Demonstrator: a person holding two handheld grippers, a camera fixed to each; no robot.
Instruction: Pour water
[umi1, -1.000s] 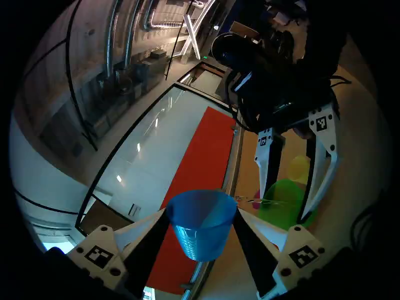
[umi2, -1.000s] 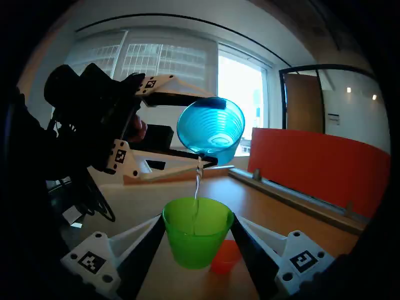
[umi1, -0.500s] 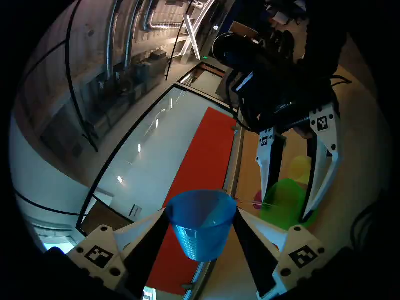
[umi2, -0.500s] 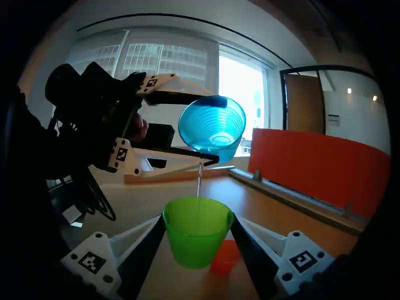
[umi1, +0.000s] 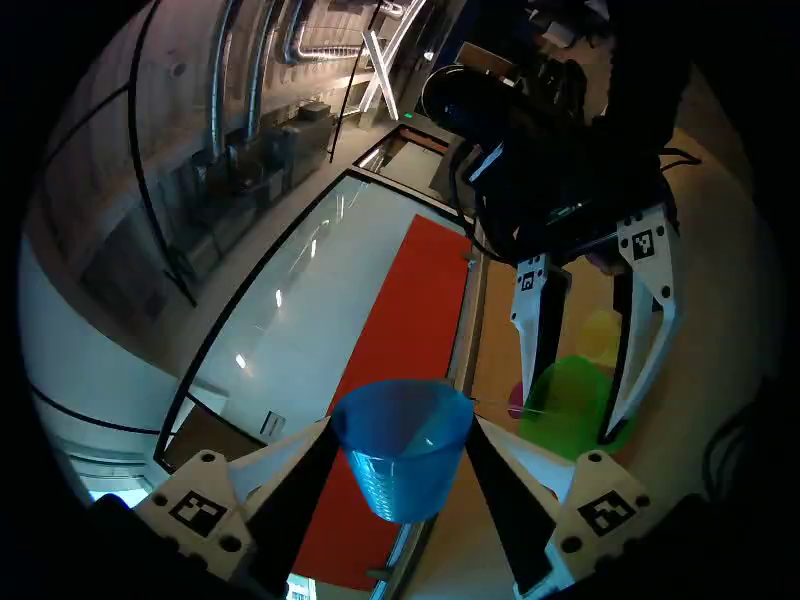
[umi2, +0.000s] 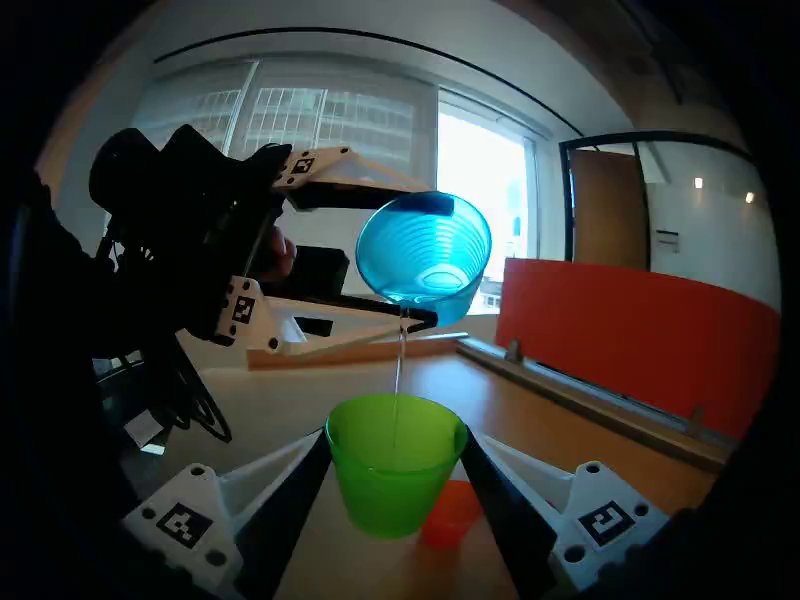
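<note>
Left gripper view: a red panel (umi1: 400, 340) runs along the far edge of the bench (umi1: 497, 350) at the left of centre. At the bottom centre the left gripper (umi1: 403, 440) is closed part-way, with both fingers pressed against the sides of a blue cup (umi1: 403, 460). To the right, the right gripper (umi1: 578, 418) is seen farther off, with a green cup (umi1: 570, 395) clamped between its two fingers. A yellow cup (umi1: 600, 335) lies just beyond the green cup.

Right gripper view: at the left, a hand (umi2: 275, 255) holds the left gripper (umi2: 430, 262), whose fingers bear on opposite sides of the blue cup (umi2: 425, 245). The blue cup is raised and tilted, mouth turned toward the camera and downward. It is positioned above the green cup (umi2: 395, 480). A thin stream of water (umi2: 398, 365) falls from its lower rim into the green cup. The green cup is upright at the bottom centre. The right gripper (umi2: 395, 462) is closed on it to the cup's width, one finger on each side. Whether the cup base rests on the bench (umi2: 520, 400) cannot be determined. A small orange cup (umi2: 452, 510) sits just behind it to the right. The red panel (umi2: 640, 330) stands at the far right
</note>
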